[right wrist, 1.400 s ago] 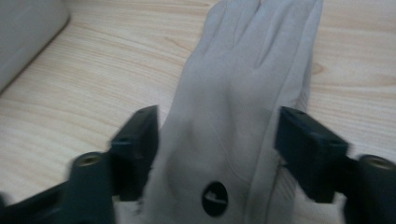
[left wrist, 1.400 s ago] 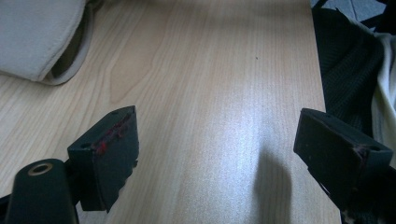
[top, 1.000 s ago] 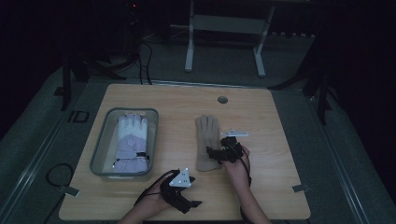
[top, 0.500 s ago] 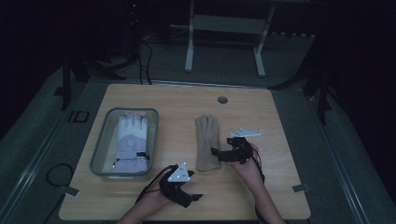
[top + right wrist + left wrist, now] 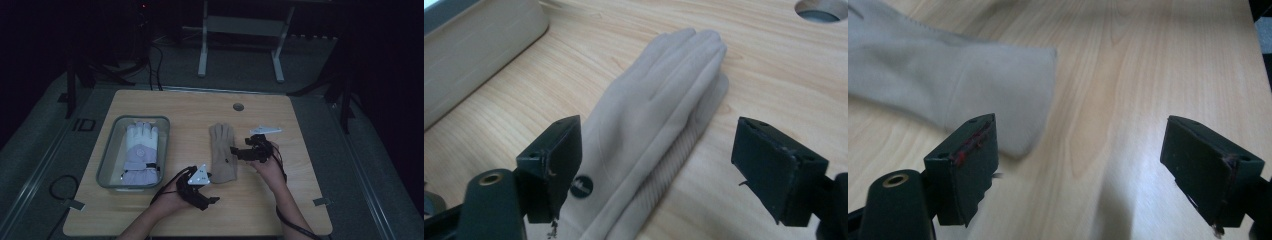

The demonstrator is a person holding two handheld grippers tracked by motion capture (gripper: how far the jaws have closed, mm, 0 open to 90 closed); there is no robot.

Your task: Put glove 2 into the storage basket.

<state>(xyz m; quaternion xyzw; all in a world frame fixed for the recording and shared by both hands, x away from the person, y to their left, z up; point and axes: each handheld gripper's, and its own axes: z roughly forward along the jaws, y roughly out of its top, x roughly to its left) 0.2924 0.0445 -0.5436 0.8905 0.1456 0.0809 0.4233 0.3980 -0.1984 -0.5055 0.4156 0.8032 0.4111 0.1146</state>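
While lying flat at centre frame on the table (image 5: 300,200), the beige glove (image 5: 222,152) looks soft, light and limp; grip its cuff. Left gripper (image 5: 204,196) and right gripper (image 5: 239,152): jaws spread, empty.

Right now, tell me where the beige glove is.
In the high view the beige glove lies flat on the table near its middle, right of the clear bin, between the left claw and the right claw.
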